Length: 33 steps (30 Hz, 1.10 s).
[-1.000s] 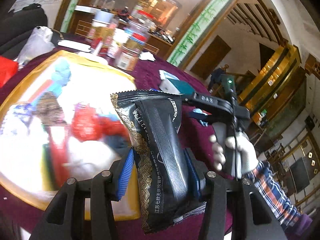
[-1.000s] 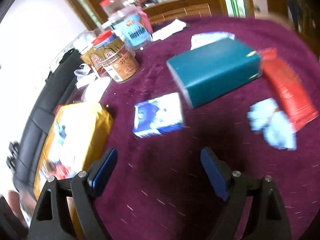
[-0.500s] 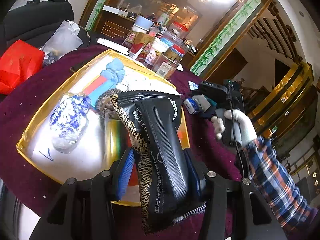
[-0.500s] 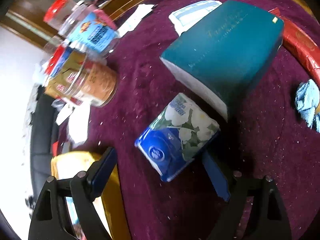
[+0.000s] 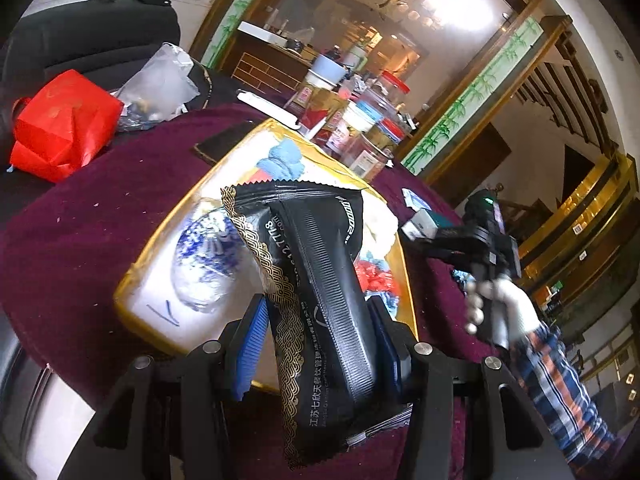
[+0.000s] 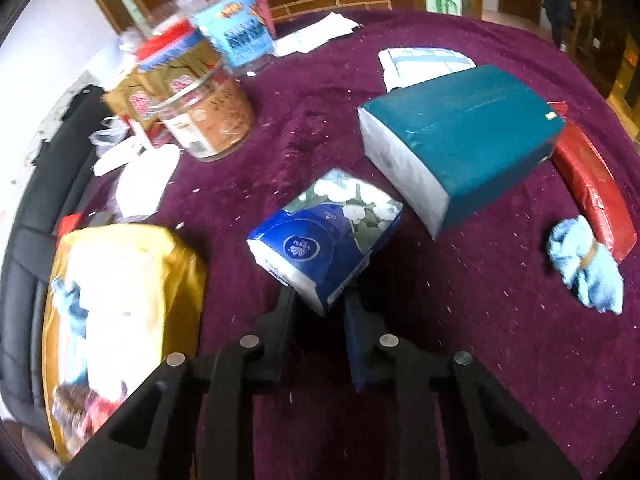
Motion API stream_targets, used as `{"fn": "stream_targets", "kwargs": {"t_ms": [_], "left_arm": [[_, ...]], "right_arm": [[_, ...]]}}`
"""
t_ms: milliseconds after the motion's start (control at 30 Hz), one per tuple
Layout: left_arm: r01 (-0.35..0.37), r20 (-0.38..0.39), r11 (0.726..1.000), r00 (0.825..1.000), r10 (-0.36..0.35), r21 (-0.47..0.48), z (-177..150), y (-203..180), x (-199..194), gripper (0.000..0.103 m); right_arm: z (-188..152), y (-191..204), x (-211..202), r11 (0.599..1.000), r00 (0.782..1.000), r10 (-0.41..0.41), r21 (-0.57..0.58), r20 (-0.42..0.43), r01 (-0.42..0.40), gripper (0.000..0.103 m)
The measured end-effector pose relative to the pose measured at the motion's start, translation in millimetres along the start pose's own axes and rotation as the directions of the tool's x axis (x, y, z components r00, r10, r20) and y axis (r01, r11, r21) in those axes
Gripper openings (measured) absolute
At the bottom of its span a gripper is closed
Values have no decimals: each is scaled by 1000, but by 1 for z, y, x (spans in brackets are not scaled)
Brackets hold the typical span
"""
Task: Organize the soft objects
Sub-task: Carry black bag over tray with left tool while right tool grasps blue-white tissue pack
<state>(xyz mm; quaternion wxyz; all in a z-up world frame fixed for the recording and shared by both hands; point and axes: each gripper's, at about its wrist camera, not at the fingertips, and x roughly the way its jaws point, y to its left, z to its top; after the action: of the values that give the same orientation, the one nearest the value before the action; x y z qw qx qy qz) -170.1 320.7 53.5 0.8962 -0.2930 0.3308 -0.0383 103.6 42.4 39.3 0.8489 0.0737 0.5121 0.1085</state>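
My left gripper [image 5: 320, 344] is shut on a black packet with gold trim [image 5: 320, 300], held over the near edge of the gold tray [image 5: 132, 292]. The tray holds a blue-and-white pouch [image 5: 204, 264], a light blue cloth [image 5: 280, 160] and red items [image 5: 376, 280]. My right gripper [image 6: 320, 304] is shut on a blue floral tissue pack [image 6: 328, 232], lifted off the purple tablecloth [image 6: 480, 340]. The tray also shows at the left of the right wrist view [image 6: 188, 264]. The right gripper appears in the left wrist view [image 5: 480, 248], to the right of the tray.
A teal box [image 6: 472, 132], a red packet [image 6: 592, 188] and a light blue cloth [image 6: 584, 268] lie on the table. Jars [image 6: 200, 108] and papers [image 6: 144, 184] stand at the back. A red bag [image 5: 60, 128] and a clear plastic bag [image 5: 160, 84] sit beyond the tray.
My right gripper has closed on the tissue pack and lifted it. My left gripper has drawn back toward the tray's near edge, still holding the black packet.
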Motion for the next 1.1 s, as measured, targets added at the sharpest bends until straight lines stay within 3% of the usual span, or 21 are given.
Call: {"fn": "stream_targets", "kwargs": {"t_ms": [67, 333, 367, 400, 467, 567, 667, 733, 833, 967, 1067, 1100], "left_arm": [[-8, 0, 1000, 1000, 8, -6, -1, 2, -1, 53], [-31, -1, 999, 1000, 31, -24, -2, 5, -4, 53], [-30, 0, 999, 1000, 30, -18, -3, 2, -4, 53], [-28, 0, 1000, 1000, 28, -12, -4, -1, -5, 53], [-18, -1, 1000, 1000, 18, 8, -5, -7, -7, 53], [-11, 0, 999, 1000, 11, 31, -5, -14, -9, 53], [-9, 0, 999, 1000, 9, 33, -4, -14, -8, 53], [-5, -2, 999, 1000, 5, 32, -3, -14, -6, 53], [4, -11, 999, 1000, -4, 36, -3, -14, -1, 53], [14, -28, 999, 1000, -13, 33, -3, -10, 3, 53], [15, -24, 1000, 1000, -15, 23, -3, -5, 1, 53], [13, -22, 1000, 1000, -13, 17, -2, -2, 0, 53]], "right_arm": [[-7, 0, -13, 999, 1000, 26, -24, 13, -25, 5], [-39, 22, -53, 976, 992, 123, -183, 25, -117, 5], [-39, 23, -53, 977, 994, 107, -191, 37, -98, 15], [-40, 22, -53, 978, 995, 83, -197, 57, -70, 45], [-36, 21, -44, 978, 996, 46, -207, 75, -30, 85], [-28, 17, -30, 983, 995, 11, -182, 95, 6, 86], [-12, -5, -14, 997, 997, 70, 21, 40, -71, 86], [-2, -19, 2, 976, 993, 115, 184, -4, -112, 86], [13, -21, 22, 958, 994, 105, 272, -30, -93, 87], [28, -11, 33, 965, 999, 28, 260, -17, -22, 87], [28, 2, 36, 984, 999, -46, 173, -18, 48, 64], [26, 7, 35, 990, 998, -69, 126, -10, 70, 64]]}}
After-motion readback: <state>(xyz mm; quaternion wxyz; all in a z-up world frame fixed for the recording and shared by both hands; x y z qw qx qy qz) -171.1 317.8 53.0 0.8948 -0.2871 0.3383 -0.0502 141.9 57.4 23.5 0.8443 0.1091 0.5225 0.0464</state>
